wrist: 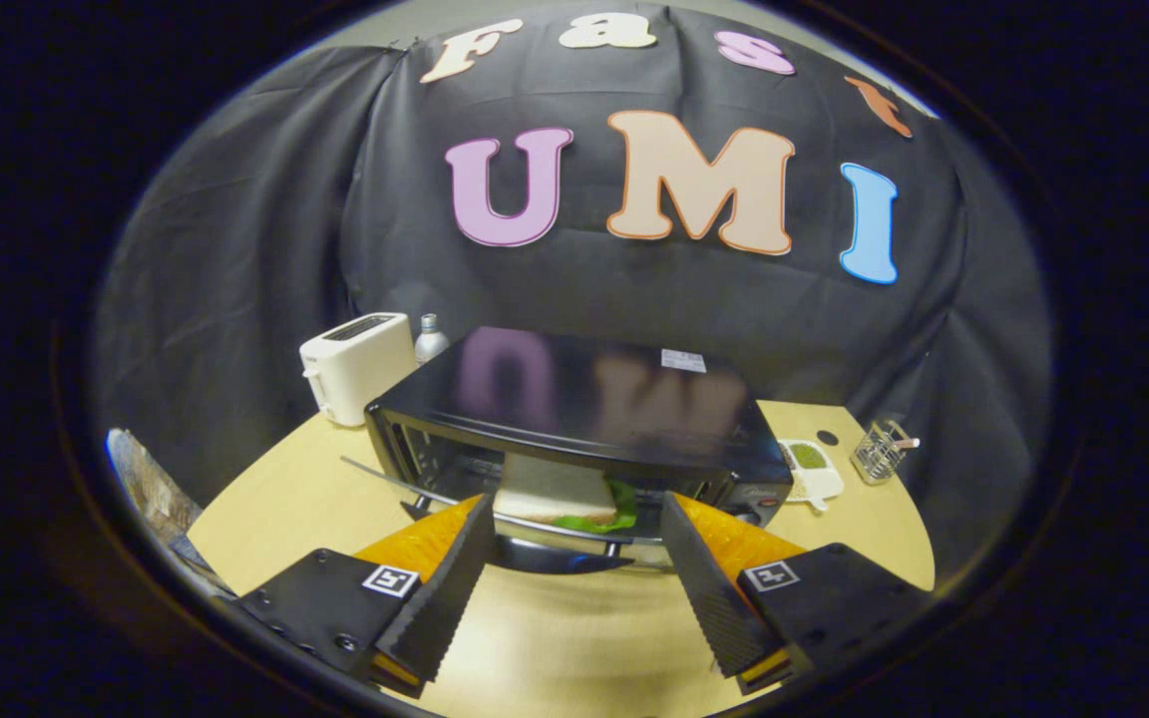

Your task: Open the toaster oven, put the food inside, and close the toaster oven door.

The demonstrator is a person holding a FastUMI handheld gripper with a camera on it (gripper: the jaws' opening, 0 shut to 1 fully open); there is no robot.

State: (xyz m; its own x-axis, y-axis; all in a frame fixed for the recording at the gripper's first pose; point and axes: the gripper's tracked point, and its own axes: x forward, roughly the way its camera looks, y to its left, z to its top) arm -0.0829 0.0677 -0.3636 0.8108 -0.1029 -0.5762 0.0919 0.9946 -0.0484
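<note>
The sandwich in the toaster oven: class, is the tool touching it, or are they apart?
Apart. In the gripper view the tool is open, its fingers spread wide, and the sandwich sits beyond them inside the toaster oven, on its rack, with clear gaps at both fingertips.

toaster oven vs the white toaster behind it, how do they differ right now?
The toaster oven is black, wide and low; the white toaster is small and upright. The toaster oven loads from the front: its door hangs open, with a sandwich inside. The white toaster has top slots. The toaster oven sits just ahead of the open hand-held gripper; the white toaster stands beyond. Both rest on the table.
</note>
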